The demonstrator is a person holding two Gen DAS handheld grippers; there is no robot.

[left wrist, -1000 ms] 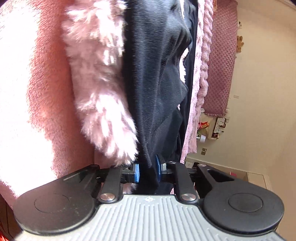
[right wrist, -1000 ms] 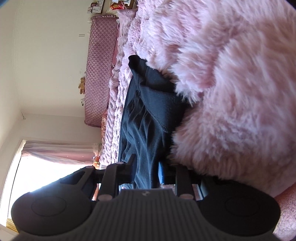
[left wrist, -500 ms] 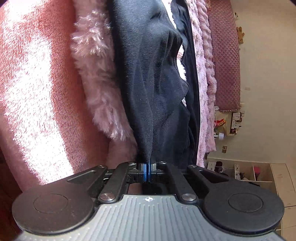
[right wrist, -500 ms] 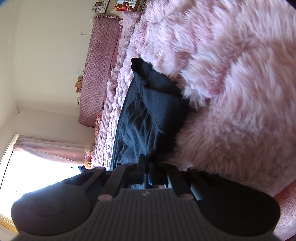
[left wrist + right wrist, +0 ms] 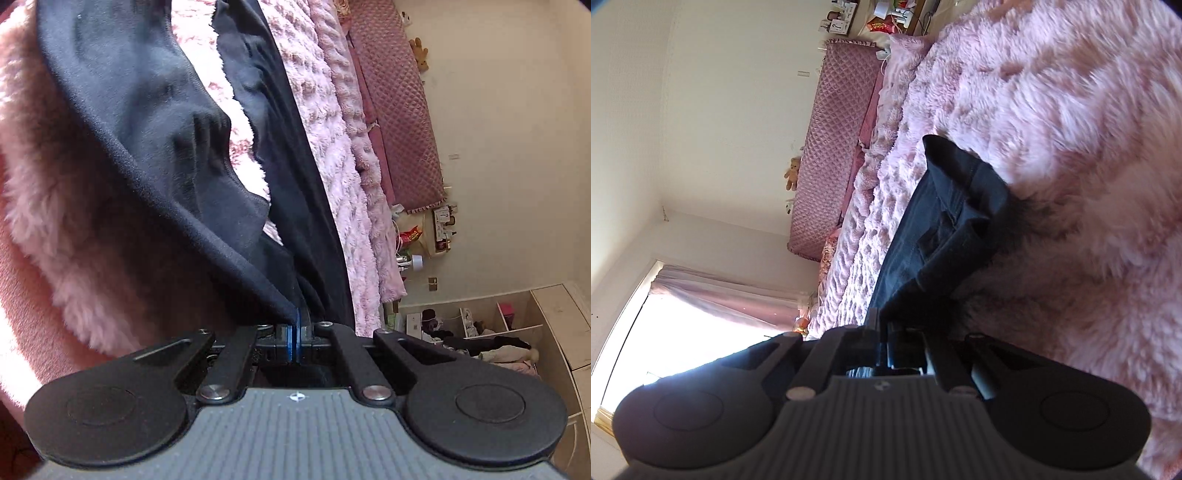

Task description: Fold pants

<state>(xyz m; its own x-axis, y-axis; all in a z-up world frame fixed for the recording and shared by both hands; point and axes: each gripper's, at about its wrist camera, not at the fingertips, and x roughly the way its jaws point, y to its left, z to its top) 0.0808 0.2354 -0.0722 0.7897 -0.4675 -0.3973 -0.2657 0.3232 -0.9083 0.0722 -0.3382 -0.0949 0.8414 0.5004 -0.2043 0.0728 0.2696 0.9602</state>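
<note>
Lift step: left tongs [image 5: 295, 328] and right tongs [image 5: 884, 332] each clamp an edge of the dark pants [image 5: 155, 140] above the pink bed [image 5: 1071, 147]; next, carrying both edges across evenly.

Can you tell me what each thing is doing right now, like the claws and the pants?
Left claw: shut, pinching an edge of the dark navy fabric pants.
Right claw: shut on another edge of the pants.
Dark navy fabric pants: crumpled, unfolded, partly lifted off the fluffy pink blanket.
Fluffy pink blanket: spread under the pants.
Pink curtain: hanging at the window, sunlight coming through.
</note>
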